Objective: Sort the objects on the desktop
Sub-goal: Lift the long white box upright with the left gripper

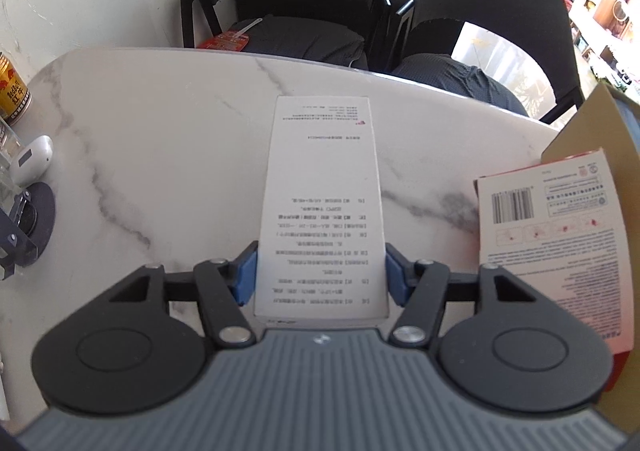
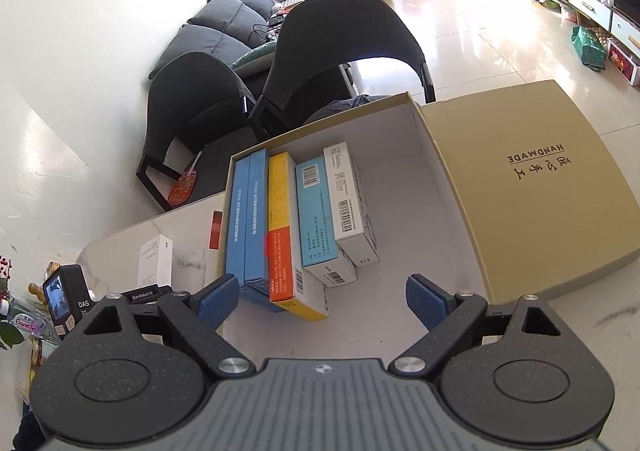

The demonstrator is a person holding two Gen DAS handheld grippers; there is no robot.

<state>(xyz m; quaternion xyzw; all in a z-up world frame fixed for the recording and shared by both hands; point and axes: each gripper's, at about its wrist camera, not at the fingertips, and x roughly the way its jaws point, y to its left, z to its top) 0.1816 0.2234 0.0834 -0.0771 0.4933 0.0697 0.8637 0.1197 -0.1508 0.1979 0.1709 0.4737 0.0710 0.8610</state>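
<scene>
My left gripper point(image 1: 321, 269) is shut on a long white medicine box point(image 1: 322, 187) and holds it over the marble table point(image 1: 160, 139). A red-and-white box point(image 1: 552, 243) leans against the gold cardboard box point(image 1: 580, 135) at the right. My right gripper point(image 2: 322, 301) is open and empty, hovering over the gold cardboard box point(image 2: 400, 187). Inside it, several medicine boxes stand side by side at the left: two blue ones point(image 2: 246, 223), a yellow-and-orange one point(image 2: 286, 235), a light blue one point(image 2: 318, 219) and a white one point(image 2: 348, 203). The white box point(image 2: 154, 259) in my left gripper shows at the left of the right wrist view.
The gold lid point(image 2: 532, 191) lies right of the cardboard box. A Red Bull can point(image 1: 12, 89), a white earbud case point(image 1: 30, 159) and a round dark coaster point(image 1: 36, 219) sit at the table's left. Two black chairs point(image 1: 480, 11) stand beyond the far edge.
</scene>
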